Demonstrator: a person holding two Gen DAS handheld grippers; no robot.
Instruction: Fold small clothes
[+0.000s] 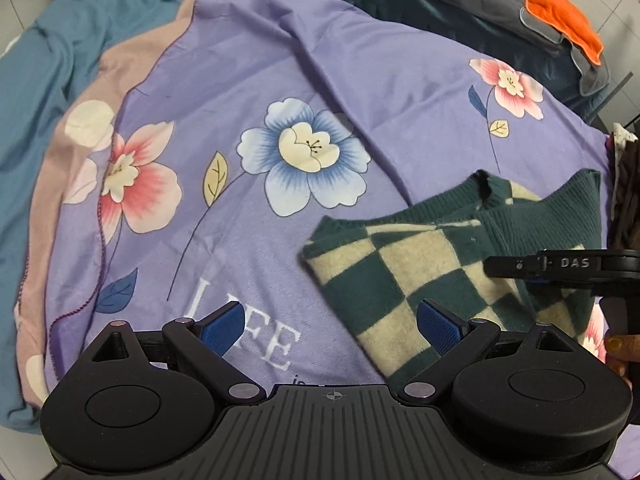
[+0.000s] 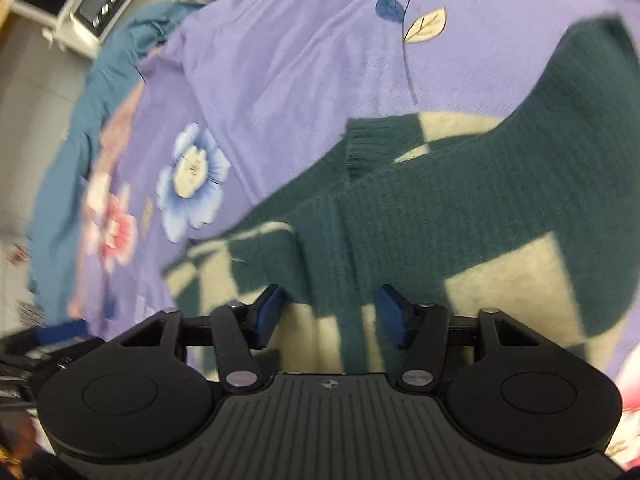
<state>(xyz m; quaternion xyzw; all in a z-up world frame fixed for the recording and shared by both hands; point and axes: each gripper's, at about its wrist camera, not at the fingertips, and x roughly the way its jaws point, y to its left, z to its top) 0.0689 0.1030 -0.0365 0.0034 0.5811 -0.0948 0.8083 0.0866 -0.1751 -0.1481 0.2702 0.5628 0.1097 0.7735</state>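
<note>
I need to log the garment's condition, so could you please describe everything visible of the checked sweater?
The checked sweater is a fuzzy knit in dark green and cream squares with ribbed green trim. It lies partly folded and rumpled on the purple floral sheet. The right claw is low over it, fabric between its pads, not visibly pinched. The left claw is open at its edge.

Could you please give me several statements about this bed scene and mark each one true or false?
1. The checked sweater is dark green and cream. True.
2. The sweater lies on a plain white sheet. False: it lies on a purple flowered sheet.
3. The left gripper has its fingers wide apart with nothing between them. True.
4. An orange cloth lies at the far right of the bed. True.
5. The right gripper hovers over bare sheet. False: it is over the sweater.
</note>
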